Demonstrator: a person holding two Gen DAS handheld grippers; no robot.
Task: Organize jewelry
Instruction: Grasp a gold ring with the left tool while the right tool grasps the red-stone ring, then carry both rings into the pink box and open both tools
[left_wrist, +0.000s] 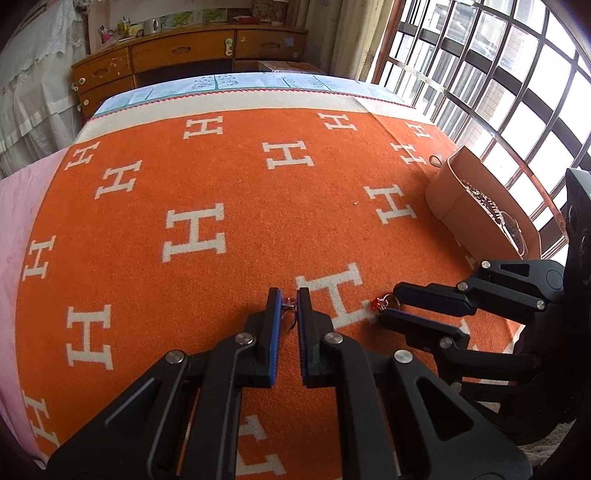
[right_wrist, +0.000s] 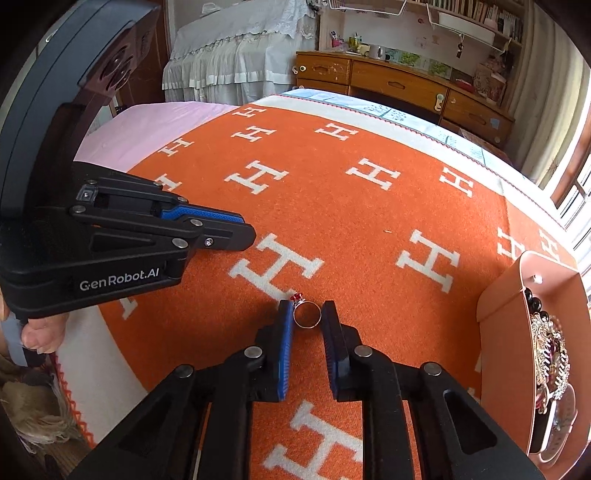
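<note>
Right tool (right_wrist: 306, 314) parted, fingers flanking a thin silver ring with a red stone (right_wrist: 296, 297): blue pads close on either side of the band, a sliver of gap apparently left on each, so open and not yet gripping. Lying flat between the tips on the orange woollen blanket with white H letters (right_wrist: 369, 221), hoop facing up, stone pointing away toward the left finger's tip. Probably straddled this way so that closing squeezes the band across its width rather than on the stone.

Small and slippery-looking: polished metal, narrow band, faceted red gem on a raised setting. Likely to roll or pop out of a careless pinch, and to sink a little into the soft pile.

Left tool (left_wrist: 289, 299) narrowed to a slim gap around a tiny silver piece with a wire hook and a pinkish bit (left_wrist: 289, 310), perhaps an earring; cannot tell whether pinched or merely bracketed. Off to that tool's right, the right tool and its ring (left_wrist: 384, 303), nearly tip to tip, presumably so both pieces get lifted in one pass.

Farther to the right of both tools, well apart from the ring, a peach-coloured open tray with a tall curved wall (right_wrist: 498, 295), already holding dark beads and sparkly rhinestone pieces: the likely destination. Beyond the tips, only blanket, then the bed's far edge and a wooden desk with drawers (right_wrist: 399, 85).
</note>
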